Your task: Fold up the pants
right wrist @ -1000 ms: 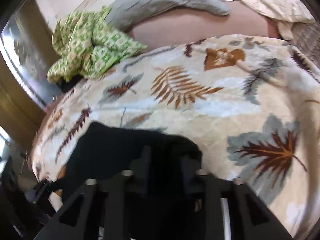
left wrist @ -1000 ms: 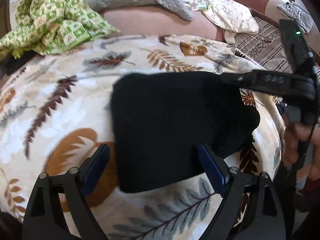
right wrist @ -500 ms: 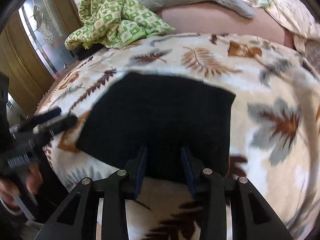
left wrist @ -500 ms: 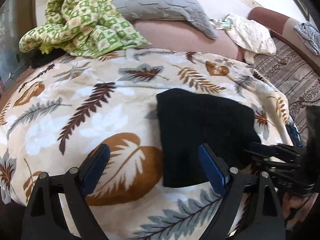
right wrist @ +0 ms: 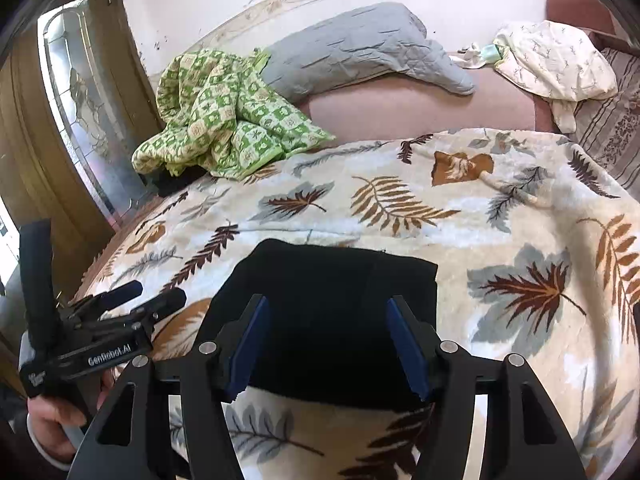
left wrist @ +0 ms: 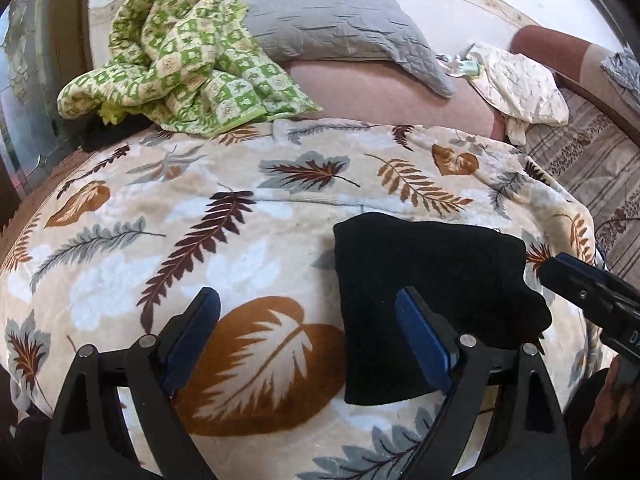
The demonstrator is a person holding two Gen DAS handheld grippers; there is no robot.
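Observation:
Black pants lie folded into a compact rectangle on the leaf-print blanket, near its front edge. In the right wrist view the pants sit just beyond my right gripper, whose jaws are opening with nothing held between them. My left gripper stands open above the blanket, left of the pants, its right pad over the pants' near corner, holding nothing. The left gripper also shows at the left of the right wrist view, and the right gripper's fingers at the right edge of the left wrist view.
A crumpled green checked blanket and a grey pillow lie at the back. A cream cloth rests at the back right on a striped cover. A glass-panelled door stands to the left.
Both grippers have pulled back and up from the pants. The right gripper's jaws, narrow before, have spread wide and let go of the cloth. The folded pants lie still.

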